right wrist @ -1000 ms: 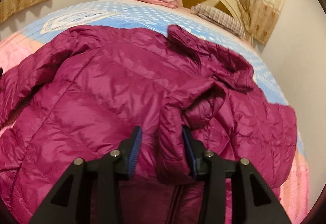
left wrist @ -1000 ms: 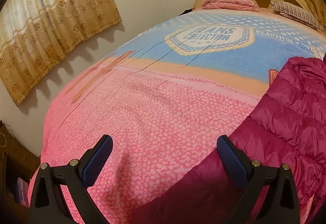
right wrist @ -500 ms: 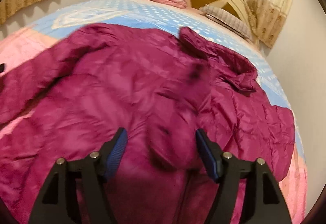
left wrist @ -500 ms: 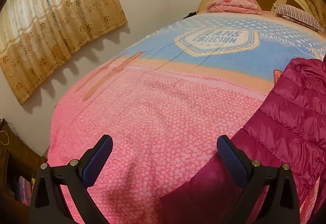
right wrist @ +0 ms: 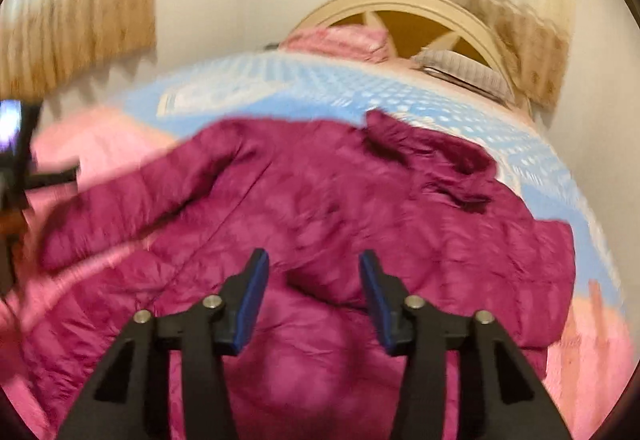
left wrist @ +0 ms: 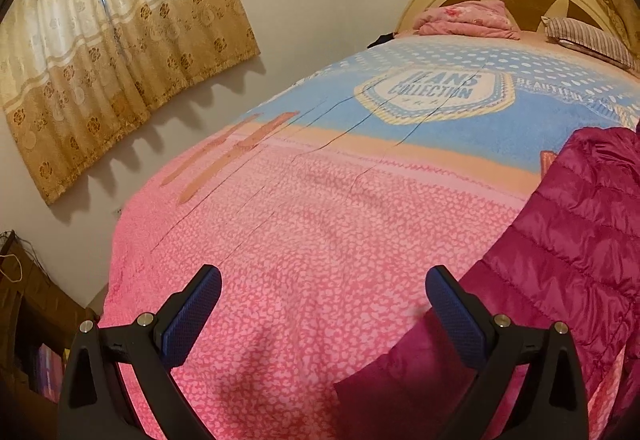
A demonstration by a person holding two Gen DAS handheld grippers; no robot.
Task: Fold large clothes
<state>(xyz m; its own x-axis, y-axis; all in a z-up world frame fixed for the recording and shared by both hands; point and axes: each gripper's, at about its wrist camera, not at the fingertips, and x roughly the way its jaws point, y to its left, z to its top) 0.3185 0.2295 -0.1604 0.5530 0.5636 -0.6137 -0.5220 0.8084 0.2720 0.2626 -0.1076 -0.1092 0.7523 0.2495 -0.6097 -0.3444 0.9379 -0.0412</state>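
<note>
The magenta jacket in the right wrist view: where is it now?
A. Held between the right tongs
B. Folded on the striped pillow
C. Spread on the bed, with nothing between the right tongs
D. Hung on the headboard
C: the magenta jacket lies spread on the bed cover, and the right tongs stand apart above it with nothing between them.

A magenta quilted puffer jacket (right wrist: 360, 224) lies spread flat on a bed (left wrist: 320, 240), on the pink and blue cover. Its collar (right wrist: 424, 148) points toward the head end, crumpled and partly turned up. One sleeve (right wrist: 132, 212) stretches out toward the bed's left edge, lying straight across the pink part. The other side bunches near the right edge. The shiny fabric is wrinkled, with stitched bands across it. The right wrist view is blurred.
</note>
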